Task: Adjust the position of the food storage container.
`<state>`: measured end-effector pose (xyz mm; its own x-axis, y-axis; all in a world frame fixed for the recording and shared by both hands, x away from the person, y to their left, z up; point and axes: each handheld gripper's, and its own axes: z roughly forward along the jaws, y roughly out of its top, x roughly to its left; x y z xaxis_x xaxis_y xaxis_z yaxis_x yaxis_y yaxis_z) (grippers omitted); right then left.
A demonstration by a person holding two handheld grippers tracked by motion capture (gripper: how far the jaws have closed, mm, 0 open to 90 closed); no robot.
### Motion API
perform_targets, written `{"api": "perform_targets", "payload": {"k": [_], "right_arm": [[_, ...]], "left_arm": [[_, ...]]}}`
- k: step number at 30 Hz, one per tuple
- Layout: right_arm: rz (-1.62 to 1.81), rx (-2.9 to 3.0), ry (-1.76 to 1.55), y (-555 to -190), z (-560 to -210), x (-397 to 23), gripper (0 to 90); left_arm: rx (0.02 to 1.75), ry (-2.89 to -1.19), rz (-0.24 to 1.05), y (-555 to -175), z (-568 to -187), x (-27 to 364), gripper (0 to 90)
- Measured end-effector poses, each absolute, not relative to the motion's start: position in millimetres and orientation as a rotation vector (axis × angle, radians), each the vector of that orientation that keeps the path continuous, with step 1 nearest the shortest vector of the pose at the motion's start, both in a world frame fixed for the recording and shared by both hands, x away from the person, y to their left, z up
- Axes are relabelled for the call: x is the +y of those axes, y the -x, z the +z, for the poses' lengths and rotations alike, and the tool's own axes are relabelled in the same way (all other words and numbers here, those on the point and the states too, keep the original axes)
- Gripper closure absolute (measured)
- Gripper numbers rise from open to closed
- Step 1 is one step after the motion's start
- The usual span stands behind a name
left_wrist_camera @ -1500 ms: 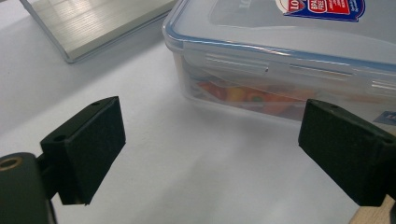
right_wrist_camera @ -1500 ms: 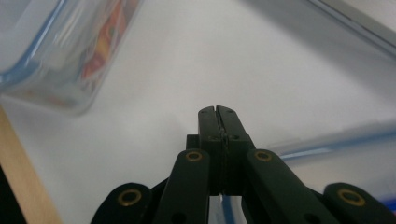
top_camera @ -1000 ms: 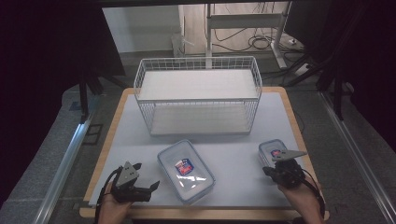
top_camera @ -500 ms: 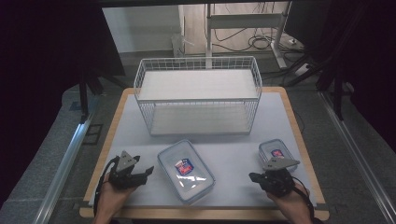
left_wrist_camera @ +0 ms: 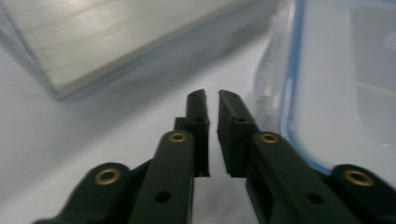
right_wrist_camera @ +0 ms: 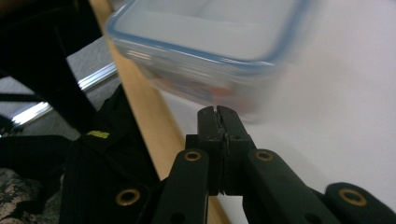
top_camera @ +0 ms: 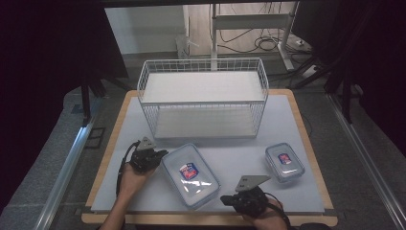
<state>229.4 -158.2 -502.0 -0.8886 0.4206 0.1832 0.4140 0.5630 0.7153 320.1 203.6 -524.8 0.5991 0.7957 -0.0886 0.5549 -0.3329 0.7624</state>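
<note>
The left tongs are just finishing closing, empty, with only a sliver of gap between the jaws, sitting just beside the far-left corner of the large lidded container. The right tongs, pressed together on nothing, are sliding in from the small container toward the large one's near-right corner. Both seem to be bracketing it, likely to nudge or square it on the bench before the wire basket.

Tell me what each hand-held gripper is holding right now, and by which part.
Nothing is held. The left hand-held gripper is shut on nothing beside the large container; its jaws have just been closing. The right hand-held gripper is shut, empty too.
</note>
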Motion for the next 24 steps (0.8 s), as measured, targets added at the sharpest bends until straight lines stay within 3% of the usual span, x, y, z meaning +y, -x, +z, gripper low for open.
{"api": "perform_targets", "payload": {"k": [5, 24], "right_arm": [[1.213, 2.771, -0.714, -234, -505, -145, 89.1], [1.160, 2.598, -0.974, -269, -504, -189, 89.6]], "left_arm": [[1.094, -2.017, 0.349, -316, -525, 200, 89.8], [1.107, -2.089, 0.283, -274, -523, 183, 89.9]]}}
